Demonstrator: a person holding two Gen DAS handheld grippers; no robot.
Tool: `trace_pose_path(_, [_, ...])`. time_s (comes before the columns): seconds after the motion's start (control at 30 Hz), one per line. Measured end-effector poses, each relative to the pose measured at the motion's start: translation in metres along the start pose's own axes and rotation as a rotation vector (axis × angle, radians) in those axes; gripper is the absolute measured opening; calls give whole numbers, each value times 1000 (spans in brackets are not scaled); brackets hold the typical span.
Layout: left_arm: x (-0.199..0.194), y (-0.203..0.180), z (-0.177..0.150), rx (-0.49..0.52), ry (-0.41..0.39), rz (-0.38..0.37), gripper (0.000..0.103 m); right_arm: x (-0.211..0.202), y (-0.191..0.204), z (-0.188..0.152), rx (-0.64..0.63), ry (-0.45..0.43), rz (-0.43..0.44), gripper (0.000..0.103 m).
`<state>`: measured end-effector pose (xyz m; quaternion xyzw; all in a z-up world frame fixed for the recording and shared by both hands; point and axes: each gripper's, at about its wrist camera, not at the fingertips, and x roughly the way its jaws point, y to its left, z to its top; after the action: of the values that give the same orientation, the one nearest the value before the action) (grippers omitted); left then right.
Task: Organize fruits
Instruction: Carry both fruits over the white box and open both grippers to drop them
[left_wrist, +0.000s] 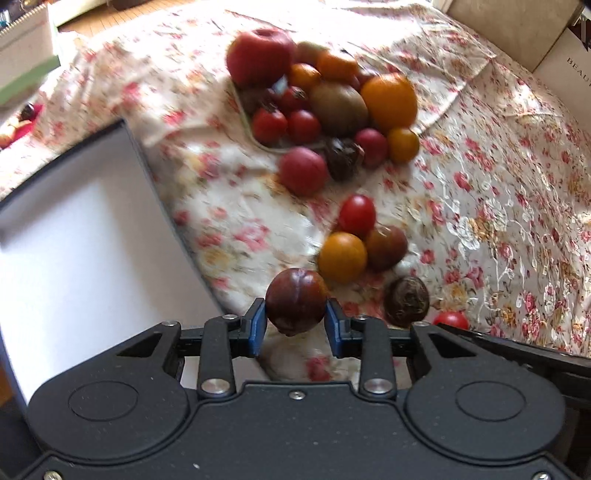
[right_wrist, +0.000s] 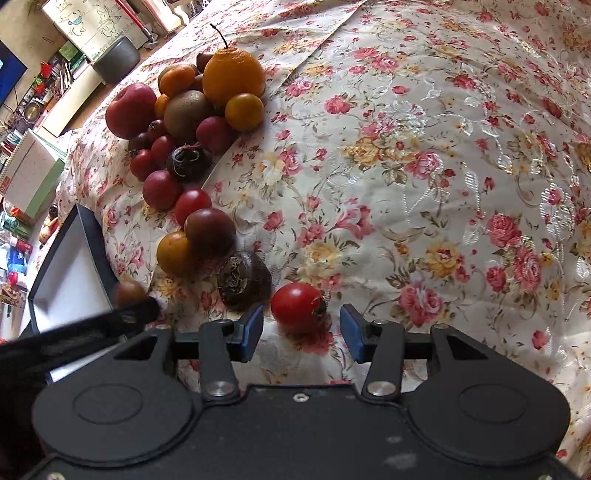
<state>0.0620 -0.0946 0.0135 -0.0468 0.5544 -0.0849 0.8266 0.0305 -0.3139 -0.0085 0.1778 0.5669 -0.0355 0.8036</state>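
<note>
Blue pads of left gripper (left_wrist: 296, 320) clamped on dark brown plum (left_wrist: 296, 305), held clear of floral cloth (left_wrist: 480, 206), beside white-lined box (left_wrist: 74, 236). Right gripper (right_wrist: 301, 330) jaws apart, straddling red tomato (right_wrist: 298, 307) on cloth, not pinching. Step, by my read: plum bound for box. Next: swing over box, release; right closes gently on tomato.

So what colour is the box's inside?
White inside the dark-rimmed box; the left wrist view shows it best.

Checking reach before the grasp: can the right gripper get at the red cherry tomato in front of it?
Probably yes. The right gripper is open, the round red cherry tomato sits between its blue fingers, and nothing blocks it on the floral tablecloth.
</note>
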Motion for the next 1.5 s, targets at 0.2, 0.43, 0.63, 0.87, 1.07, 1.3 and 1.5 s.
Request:
trace_pose_path(0.2, [-20, 32, 5, -23, -17, 31, 42, 9, 7, 0, -19, -32, -57, 43])
trace_pose_path(0.43, [-42, 81, 2, -70, -36, 112, 42, 2, 9, 8, -24, -51, -111, 36])
trace_pose_path(0.63, [-52, 122, 6, -126, -38, 160, 42, -33, 26, 12, -38, -109, -120, 36])
trace_pose_path(0.87, [-57, 151, 10, -191, -69, 179, 42, -59, 100, -2, -167, -96, 24, 36])
trace_pose_path(1.07, [-38, 173, 3, -266, -15, 176, 42, -56, 162, -25, -220, -66, 114, 36])
trace_pose_path(1.3, [-36, 173, -3, -241, -4, 205, 42, -29, 195, -65, -242, 2, 86, 36])
trace_pose_path(1.5, [-27, 165, -3, -200, 25, 216, 42, -7, 201, -79, -286, 20, 31, 36])
